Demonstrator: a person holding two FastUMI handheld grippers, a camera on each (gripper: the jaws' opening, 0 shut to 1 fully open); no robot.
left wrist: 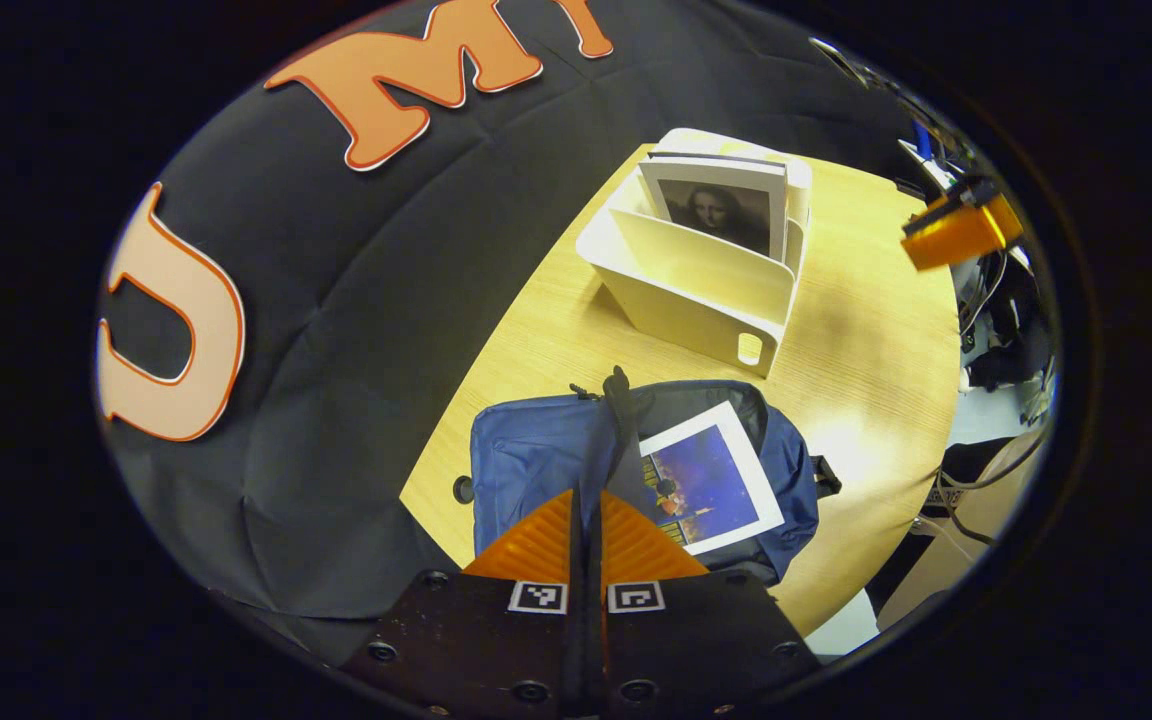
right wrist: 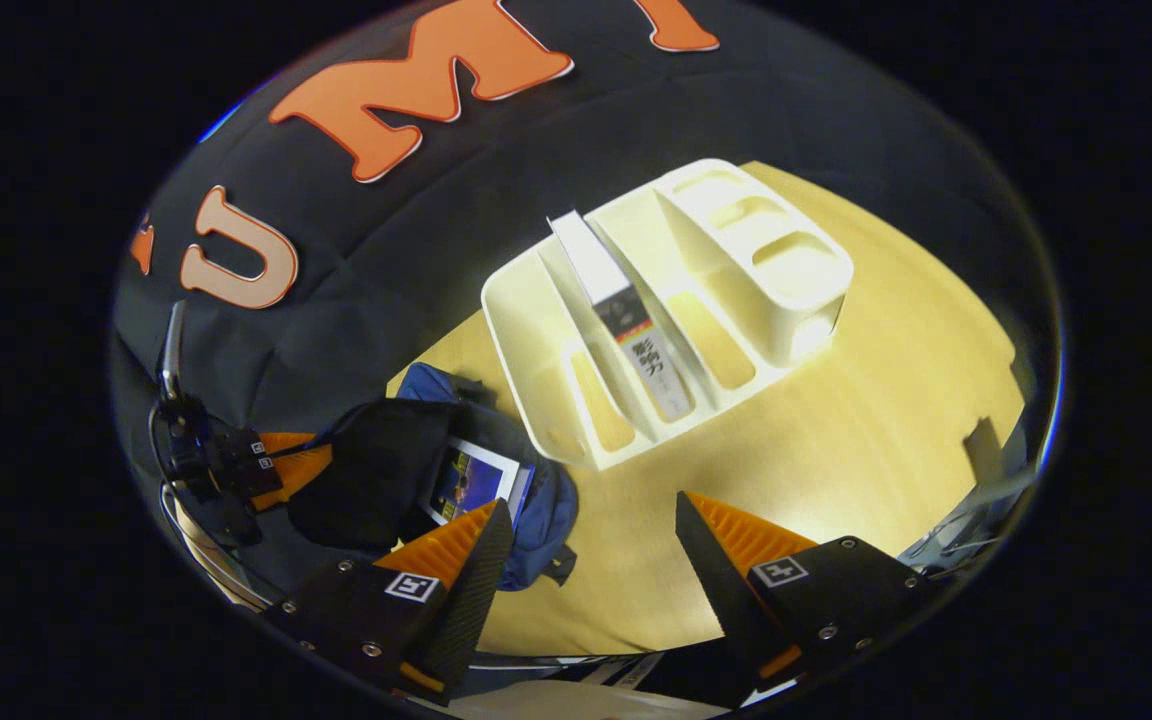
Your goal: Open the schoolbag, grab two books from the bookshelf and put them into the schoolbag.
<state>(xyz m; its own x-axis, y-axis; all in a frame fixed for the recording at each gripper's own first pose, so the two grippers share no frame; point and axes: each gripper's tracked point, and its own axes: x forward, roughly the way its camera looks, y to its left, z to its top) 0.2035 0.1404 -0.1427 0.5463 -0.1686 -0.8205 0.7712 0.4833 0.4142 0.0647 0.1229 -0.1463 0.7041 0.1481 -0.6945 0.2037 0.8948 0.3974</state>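
Observation:
A blue schoolbag (left wrist: 526, 450) lies open on the wooden table (left wrist: 866, 380). My left gripper (left wrist: 586, 495) is shut on its dark flap (left wrist: 626, 420) and holds it up. A book with a blue-purple cover (left wrist: 711, 475) lies in the bag's mouth. Behind it stands the white bookshelf (left wrist: 696, 290) with a portrait-cover book (left wrist: 721, 205) upright in it. My right gripper (right wrist: 591, 520) hangs open above the table, in front of the bookshelf (right wrist: 796, 290), where that book (right wrist: 626, 310) shows its spine. The bag (right wrist: 551, 520) and left gripper (right wrist: 321, 455) are at its left.
The right gripper (left wrist: 956, 232) also appears far off at the upper right of the left gripper view. Cables and dark gear (left wrist: 1006, 330) hang past the table's right edge. The black cloth wall runs along the table's left and far sides.

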